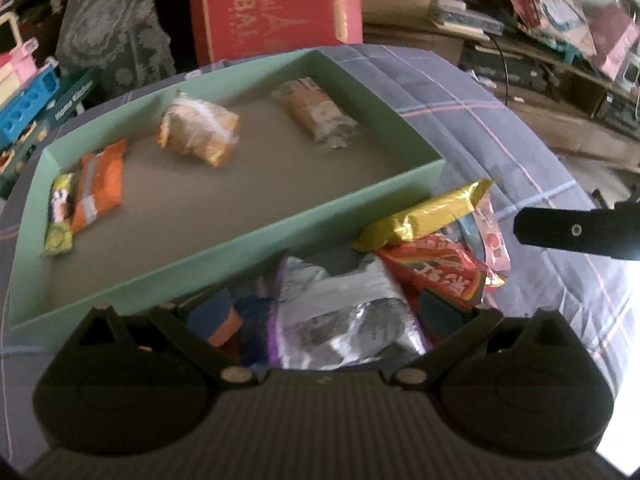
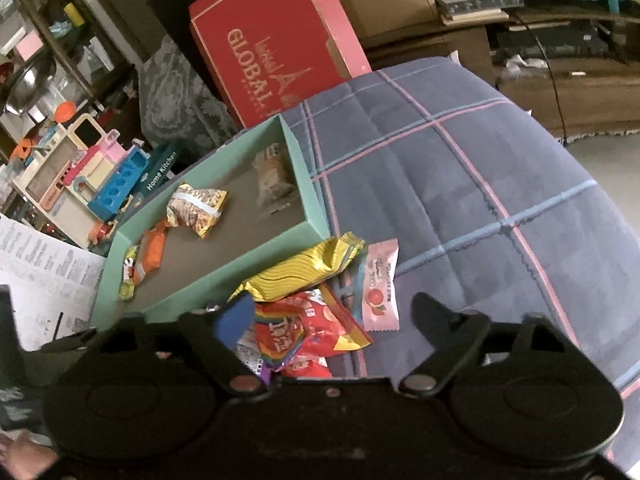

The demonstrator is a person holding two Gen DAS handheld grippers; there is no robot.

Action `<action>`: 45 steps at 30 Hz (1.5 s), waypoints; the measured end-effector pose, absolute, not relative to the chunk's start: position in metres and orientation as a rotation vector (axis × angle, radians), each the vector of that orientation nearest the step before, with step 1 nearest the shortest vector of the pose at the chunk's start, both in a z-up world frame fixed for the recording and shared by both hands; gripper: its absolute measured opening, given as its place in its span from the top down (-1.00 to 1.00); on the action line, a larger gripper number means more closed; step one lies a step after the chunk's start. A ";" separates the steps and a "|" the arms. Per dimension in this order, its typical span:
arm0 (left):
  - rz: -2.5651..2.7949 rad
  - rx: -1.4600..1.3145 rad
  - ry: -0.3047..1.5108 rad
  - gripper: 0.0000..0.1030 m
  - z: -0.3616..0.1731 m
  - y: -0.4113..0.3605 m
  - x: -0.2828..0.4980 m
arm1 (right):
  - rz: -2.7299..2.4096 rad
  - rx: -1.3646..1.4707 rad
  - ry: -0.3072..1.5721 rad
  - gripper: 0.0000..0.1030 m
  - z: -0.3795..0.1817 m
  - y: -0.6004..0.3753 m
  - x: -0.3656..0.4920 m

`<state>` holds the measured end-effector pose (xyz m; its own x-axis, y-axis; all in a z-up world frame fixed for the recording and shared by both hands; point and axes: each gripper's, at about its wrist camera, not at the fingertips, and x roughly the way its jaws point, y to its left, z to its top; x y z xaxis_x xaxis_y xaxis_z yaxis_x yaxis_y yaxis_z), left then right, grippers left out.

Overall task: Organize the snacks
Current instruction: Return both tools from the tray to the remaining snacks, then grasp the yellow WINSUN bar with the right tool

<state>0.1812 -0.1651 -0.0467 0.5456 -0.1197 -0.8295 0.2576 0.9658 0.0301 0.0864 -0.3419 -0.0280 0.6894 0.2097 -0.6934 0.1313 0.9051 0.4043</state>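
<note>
Closest to me are the black housings of both tongs, each pointing down at a heap of snack packets. My left tongs (image 1: 324,312) stand wide. A crinkled silver foil packet with a purple edge (image 1: 344,308) lies between the blue-padded fingers (image 1: 212,318), and I see neither pad pressing on it. My right tongs (image 2: 332,312) are also spread wide over a red plastic packet with rainbow stripes (image 2: 316,332). They grip nothing that I can see.

Everything lies on a blue-grey checked cloth with pink and pale blue lines (image 2: 460,180). My landmark on it is the shallow mint-green cardboard tray with a brown floor (image 1: 240,248).

Four snacks are in the tray. At its left end a small yellow-green packet (image 1: 60,216) lies against an orange packet with pale bands (image 1: 100,188). Near the middle there is a puffy gold-and-orange packet with a white band (image 1: 198,130). Toward the tray's right end lies a brown bar in a blurred wrapper (image 1: 316,114).

The unsorted heap sits just outside the tray's near right corner. A golden-yellow foil packet (image 1: 424,212) leans at the tray's wall, on top of the red one. A pink sachet with a red fruit picture (image 2: 380,284) lies just right of them. The silver packet lies beside the tray's near wall.

Beyond the tray's far side a red cardboard box with gold "GLOBAL" lettering (image 2: 272,48) stands tilted. Past the left end of the tray is a pastel plastic toy kitchen set (image 2: 80,168).
</note>
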 end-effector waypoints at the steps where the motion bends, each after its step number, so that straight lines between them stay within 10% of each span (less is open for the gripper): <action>1: -0.222 0.164 0.971 -1.00 -0.050 -0.170 0.183 | 0.049 0.451 0.820 -0.50 -0.030 -0.341 0.088; 6: -0.220 0.186 0.995 -1.00 -0.063 -0.174 0.188 | 0.075 0.447 0.846 -0.23 -0.039 -0.334 0.098; 24: -0.248 0.139 1.026 -1.00 -0.075 -0.133 0.178 | 0.160 0.385 0.919 -0.22 -0.069 -0.298 0.135; 31: -0.244 0.069 1.029 -1.00 -0.073 -0.111 0.171 | 0.187 0.357 0.928 0.23 -0.070 -0.288 0.113; 45: -0.264 0.141 1.017 -1.00 -0.074 -0.149 0.180 | 0.123 0.500 0.927 0.21 -0.071 -0.314 0.096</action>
